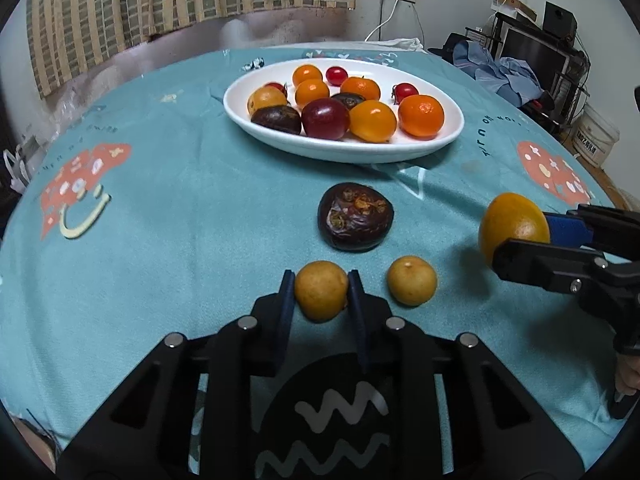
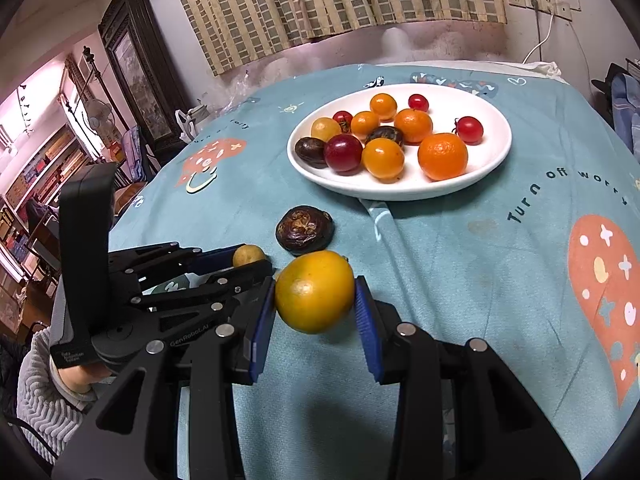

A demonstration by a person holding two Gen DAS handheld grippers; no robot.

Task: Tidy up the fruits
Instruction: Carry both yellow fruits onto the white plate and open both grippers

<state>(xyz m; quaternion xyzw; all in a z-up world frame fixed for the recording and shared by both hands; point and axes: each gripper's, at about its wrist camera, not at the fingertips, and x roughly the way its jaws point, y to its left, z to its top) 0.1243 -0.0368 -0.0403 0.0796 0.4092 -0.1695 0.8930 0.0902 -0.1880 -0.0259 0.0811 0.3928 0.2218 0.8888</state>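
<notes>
- The table (image 1: 168, 200), under a teal printed cloth, carries everything I am working with; I read it from its near edge, where my grippers come in, to its far edge under the curtain.
- The white plate (image 1: 448, 136) sits toward the far edge, near the middle, already loaded with oranges, dark plums and cherry tomatoes, so I judge it to be the collecting place and the sorting well along.
- My right gripper (image 2: 315, 292) has its blue pads pressed on either side of the large orange fruit (image 2: 314, 290), gripped across its widest part and lifted off the cloth, presumably so it cannot roll out on the way to the plate.
- The dark wrinkled fruit (image 1: 355, 216) lies loose on the cloth between plate and near edge, untouched; I would take it later.
- My left gripper (image 1: 321, 294) is narrowed onto a small yellow fruit (image 1: 321, 296) by the near edge, both pads touching its sides; whether it has left the cloth I cannot tell.
- A second small yellow fruit (image 1: 412, 280) sits just beside it to the right, free on the cloth.
</notes>
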